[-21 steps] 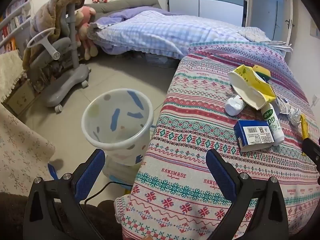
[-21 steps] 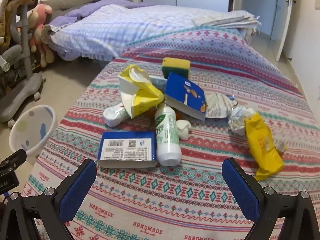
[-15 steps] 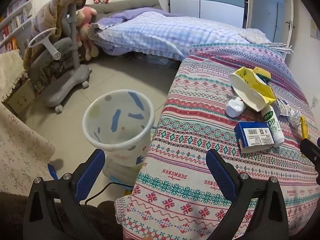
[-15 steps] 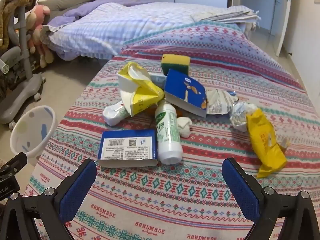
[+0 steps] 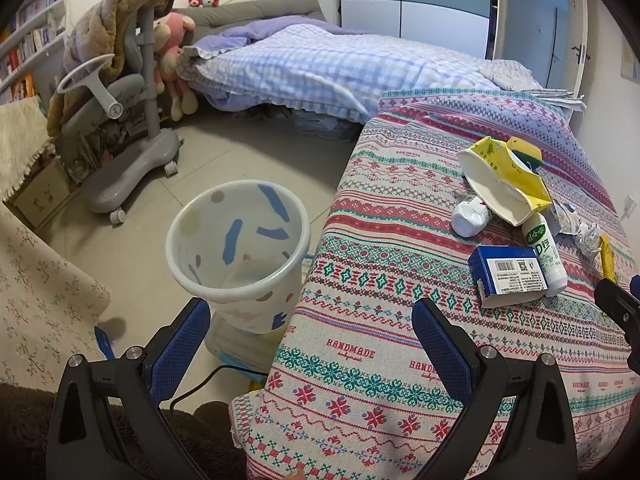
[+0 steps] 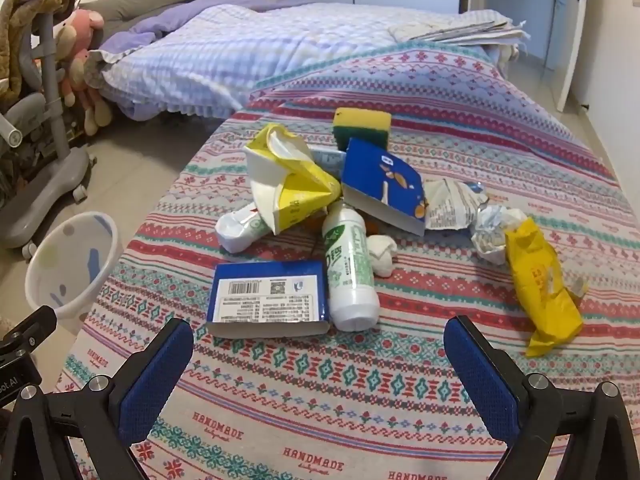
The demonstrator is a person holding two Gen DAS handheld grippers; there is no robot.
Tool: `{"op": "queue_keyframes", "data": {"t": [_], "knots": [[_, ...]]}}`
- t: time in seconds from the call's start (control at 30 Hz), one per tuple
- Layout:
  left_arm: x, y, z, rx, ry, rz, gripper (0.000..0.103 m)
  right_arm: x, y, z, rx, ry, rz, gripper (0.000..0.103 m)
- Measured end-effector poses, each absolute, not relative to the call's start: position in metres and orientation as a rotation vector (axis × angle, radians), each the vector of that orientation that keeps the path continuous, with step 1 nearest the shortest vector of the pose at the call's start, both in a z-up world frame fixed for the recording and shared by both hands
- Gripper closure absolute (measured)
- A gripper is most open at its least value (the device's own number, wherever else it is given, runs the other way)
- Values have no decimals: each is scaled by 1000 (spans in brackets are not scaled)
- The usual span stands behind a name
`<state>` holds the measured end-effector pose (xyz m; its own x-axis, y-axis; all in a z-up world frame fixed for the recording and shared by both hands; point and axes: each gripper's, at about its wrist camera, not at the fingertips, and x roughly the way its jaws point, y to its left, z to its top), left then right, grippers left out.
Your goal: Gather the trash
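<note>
Your right gripper (image 6: 318, 364) is the nearer hand to the trash: its jaws stand spread as wide as they go, nothing between them, and the flat blue box (image 6: 267, 299) lies straight ahead on the patterned cloth (image 6: 360, 420), just beyond the fingertips and a little left of centre. The box's long axis runs across your view, side to side, so the open jaws are already lined up along its length; to pinch its shorter dimension you would probably need to roll the wrist. It lies label side up, showing a white panel with a barcode, and it looks light and slightly crushed at the near edge. Touching its right side is a white bottle (image 6: 351, 268) with green print, lying with its long axis pointing away from you. Behind them sits the rest of the heap: a torn yellow-and-white carton (image 6: 290, 190), a second blue box (image 6: 382, 184), a sponge (image 6: 362, 126), crumpled wrappers (image 6: 454, 204) and a yellow packet (image 6: 540, 284) off to the right. Your left gripper (image 5: 310, 338) is likewise fully open and empty, hovering between the cloth's edge and the speckled waste bin (image 5: 238, 254) on the floor, which looks empty.
</note>
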<state>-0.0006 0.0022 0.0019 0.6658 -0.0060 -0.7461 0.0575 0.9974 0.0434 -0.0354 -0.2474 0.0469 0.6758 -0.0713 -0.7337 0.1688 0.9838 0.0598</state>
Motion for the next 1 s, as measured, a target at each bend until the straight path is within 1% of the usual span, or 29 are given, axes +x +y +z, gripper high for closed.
{"op": "queue_keyframes", "data": {"t": [1.0], "knots": [[-1, 4, 1, 62, 840, -38, 1, -37, -248, 45, 147, 828, -134, 0]]}}
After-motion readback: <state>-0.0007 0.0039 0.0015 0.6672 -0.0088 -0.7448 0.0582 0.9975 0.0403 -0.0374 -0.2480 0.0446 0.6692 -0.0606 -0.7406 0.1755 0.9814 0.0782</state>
